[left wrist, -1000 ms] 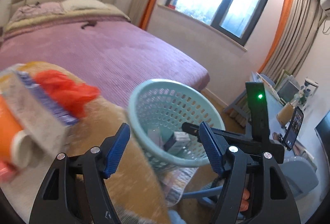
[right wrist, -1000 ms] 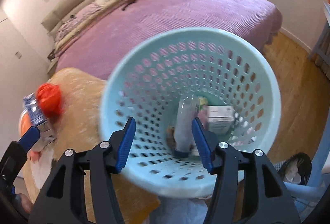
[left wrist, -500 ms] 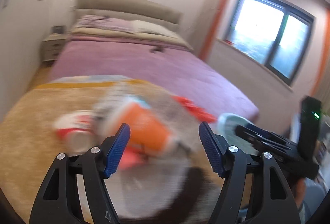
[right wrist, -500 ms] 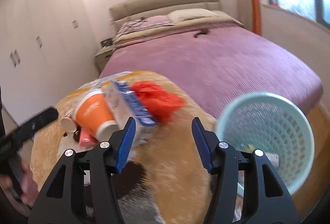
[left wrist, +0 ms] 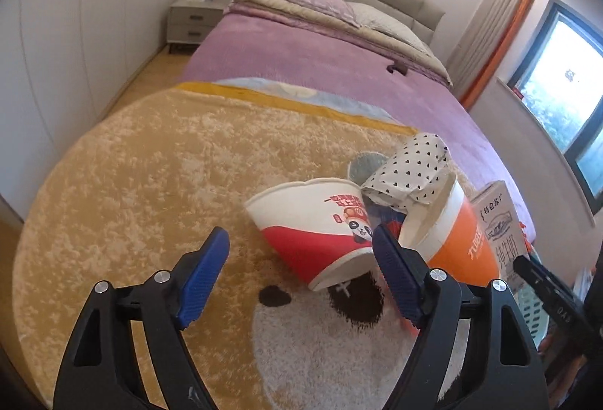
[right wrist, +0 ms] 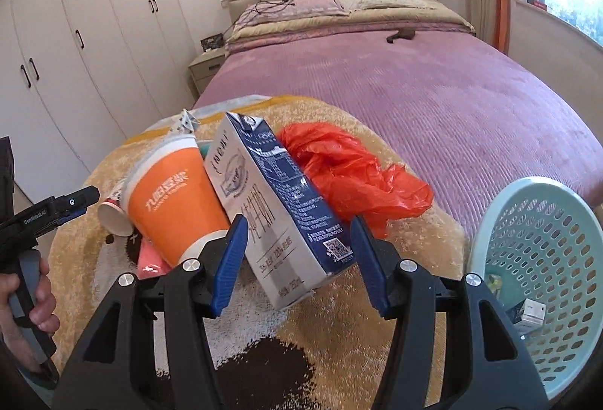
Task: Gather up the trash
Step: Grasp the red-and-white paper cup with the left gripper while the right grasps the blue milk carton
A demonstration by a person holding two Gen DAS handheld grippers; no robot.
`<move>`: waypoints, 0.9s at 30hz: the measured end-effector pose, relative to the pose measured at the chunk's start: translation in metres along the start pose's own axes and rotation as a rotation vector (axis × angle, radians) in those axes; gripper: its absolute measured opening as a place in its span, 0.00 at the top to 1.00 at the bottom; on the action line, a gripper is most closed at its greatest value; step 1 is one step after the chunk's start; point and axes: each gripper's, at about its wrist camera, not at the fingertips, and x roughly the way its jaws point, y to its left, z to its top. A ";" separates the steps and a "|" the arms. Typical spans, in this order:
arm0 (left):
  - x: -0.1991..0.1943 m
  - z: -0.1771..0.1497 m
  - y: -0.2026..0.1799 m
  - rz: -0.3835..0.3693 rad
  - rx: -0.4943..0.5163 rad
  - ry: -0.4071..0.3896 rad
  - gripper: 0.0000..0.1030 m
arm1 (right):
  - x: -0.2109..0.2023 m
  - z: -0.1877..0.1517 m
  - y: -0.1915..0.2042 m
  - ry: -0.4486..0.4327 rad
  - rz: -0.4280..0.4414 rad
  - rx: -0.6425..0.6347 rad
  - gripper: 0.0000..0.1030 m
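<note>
Trash lies on a round tan rug (left wrist: 143, 176). In the left wrist view, a red-and-white paper bowl (left wrist: 312, 225) lies on its side just ahead of my open, empty left gripper (left wrist: 297, 266), beside an orange cup (left wrist: 452, 240), a spotted paper bag (left wrist: 410, 172) and a milk carton (left wrist: 497, 217). In the right wrist view, my open, empty right gripper (right wrist: 297, 255) straddles the near end of the milk carton (right wrist: 271, 206). The orange cup (right wrist: 173, 198) lies to its left, a red plastic bag (right wrist: 350, 172) to its right. The pale blue basket (right wrist: 542, 274) stands at right, holding small boxes.
A bed with a purple cover (right wrist: 414, 78) lies behind the rug. White wardrobes (right wrist: 75, 33) line the left wall, with a nightstand (left wrist: 192, 21) by the bed. The left gripper's handle and hand (right wrist: 26, 259) show at the right view's left edge. A window (left wrist: 565, 85) is at right.
Both grippers have swung away from the basket toward the trash pile on the rug. The right gripper now sits close around the milk carton; the left faces the red-and-white bowl.
</note>
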 end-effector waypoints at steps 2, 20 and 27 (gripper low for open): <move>0.004 0.003 -0.004 -0.023 0.004 0.009 0.25 | 0.004 -0.001 -0.001 -0.003 -0.014 0.001 0.48; 0.032 -0.009 -0.006 -0.053 -0.020 0.056 0.35 | 0.001 -0.016 0.013 0.027 0.018 -0.020 0.56; -0.011 -0.025 0.003 -0.095 -0.009 -0.025 0.35 | -0.035 -0.048 0.040 -0.001 -0.064 -0.099 0.58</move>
